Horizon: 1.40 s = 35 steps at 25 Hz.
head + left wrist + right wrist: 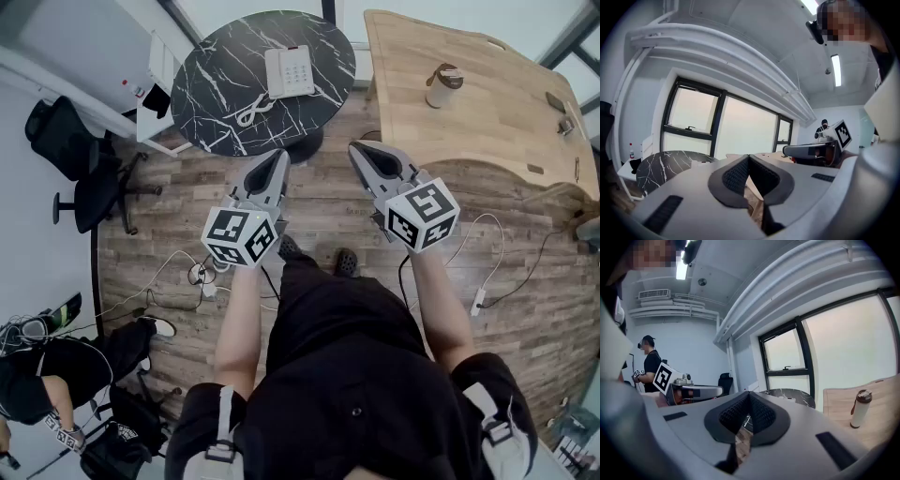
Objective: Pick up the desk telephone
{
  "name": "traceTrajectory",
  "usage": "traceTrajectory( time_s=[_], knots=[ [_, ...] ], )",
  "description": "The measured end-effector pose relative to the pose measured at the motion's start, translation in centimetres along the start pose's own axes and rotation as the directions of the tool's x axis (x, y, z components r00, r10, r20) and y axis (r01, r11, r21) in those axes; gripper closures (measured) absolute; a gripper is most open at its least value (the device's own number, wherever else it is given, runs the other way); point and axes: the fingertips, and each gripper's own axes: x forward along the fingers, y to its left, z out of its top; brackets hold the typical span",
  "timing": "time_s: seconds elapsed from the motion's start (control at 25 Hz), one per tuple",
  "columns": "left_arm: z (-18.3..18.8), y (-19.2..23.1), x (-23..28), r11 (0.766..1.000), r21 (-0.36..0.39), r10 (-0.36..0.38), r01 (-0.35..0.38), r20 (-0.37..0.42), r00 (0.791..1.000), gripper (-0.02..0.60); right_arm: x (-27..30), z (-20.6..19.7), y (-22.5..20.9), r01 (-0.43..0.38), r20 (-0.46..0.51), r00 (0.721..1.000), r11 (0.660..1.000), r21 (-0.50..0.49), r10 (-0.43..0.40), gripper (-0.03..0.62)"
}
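Observation:
A white desk telephone (289,71) lies on the round black marble table (225,94), its coiled cord trailing toward the near edge. Both grippers are held side by side above the wooden floor, well short of the table. My left gripper (278,156) is shut with nothing in it, its tip pointing at the table's near rim. My right gripper (359,150) is shut and empty too, to the right of the table. In the left gripper view the closed pads (749,158) meet, and the table (665,165) shows low at left. In the right gripper view the pads (749,394) touch as well.
A wooden desk (487,103) with a lidded cup (442,86) stands at right. A black office chair (80,159) is at left. Cables (192,274) lie on the floor. A person sits on the floor at lower left (56,366); another stands far off (648,363).

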Motion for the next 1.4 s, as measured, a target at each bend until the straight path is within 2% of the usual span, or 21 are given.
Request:
traceTrajectory(
  time_s=[0.32,0.84,1.12,1.4],
  knots=[
    [-0.3,0.0,0.0,1.0,-0.007,0.011,-0.011,-0.012,1.0,0.566,-0.2,-0.2,-0.5,0.009,-0.003,1.0,1.0,-0.01,-0.009,0.566],
    [-1.6,0.1,0.0,1.0,-0.019,0.024,-0.025,-0.047,0.999,0.566,-1.0,-1.5,-1.6,0.001,-0.006,1.0,0.997,0.071,0.0,0.566],
    [-2.3,2.1,0.7,0.999,-0.036,0.025,-0.028,-0.063,0.998,0.566,0.9,-2.1,-2.3,-0.001,-0.02,1.0,0.994,0.113,0.003,0.566],
    [-2.1,5.4,3.4,0.998,-0.061,0.0,-0.004,-0.066,0.998,0.566,4.6,-1.8,-3.8,0.011,-0.053,0.999,0.995,0.101,-0.006,0.565]
  ],
)
